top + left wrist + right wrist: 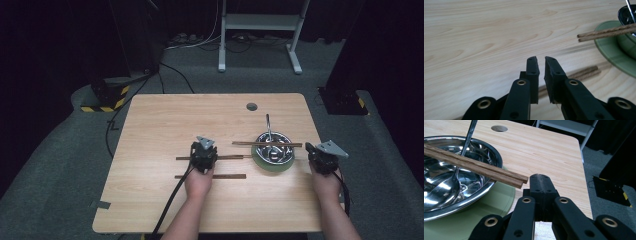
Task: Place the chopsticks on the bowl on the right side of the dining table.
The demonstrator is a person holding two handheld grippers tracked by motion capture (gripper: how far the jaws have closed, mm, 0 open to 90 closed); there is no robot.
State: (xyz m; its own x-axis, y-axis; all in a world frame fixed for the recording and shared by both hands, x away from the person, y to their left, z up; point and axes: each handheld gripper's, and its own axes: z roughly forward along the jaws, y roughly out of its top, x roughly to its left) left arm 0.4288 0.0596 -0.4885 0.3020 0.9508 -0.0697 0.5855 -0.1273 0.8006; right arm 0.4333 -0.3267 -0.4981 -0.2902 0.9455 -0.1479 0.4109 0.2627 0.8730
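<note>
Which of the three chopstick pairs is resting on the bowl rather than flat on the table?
The pair farthest from the person, laid across the rim of the steel bowl. The other two pairs lie flat on the table by the left claw.

The lower chopstick pair point(584, 72) runs behind the left gripper's point(541, 60) jaws, its middle hidden; right of them the green plate point(614, 53) is cut by the frame's edge; whether the pads touch it is unclear.
</note>
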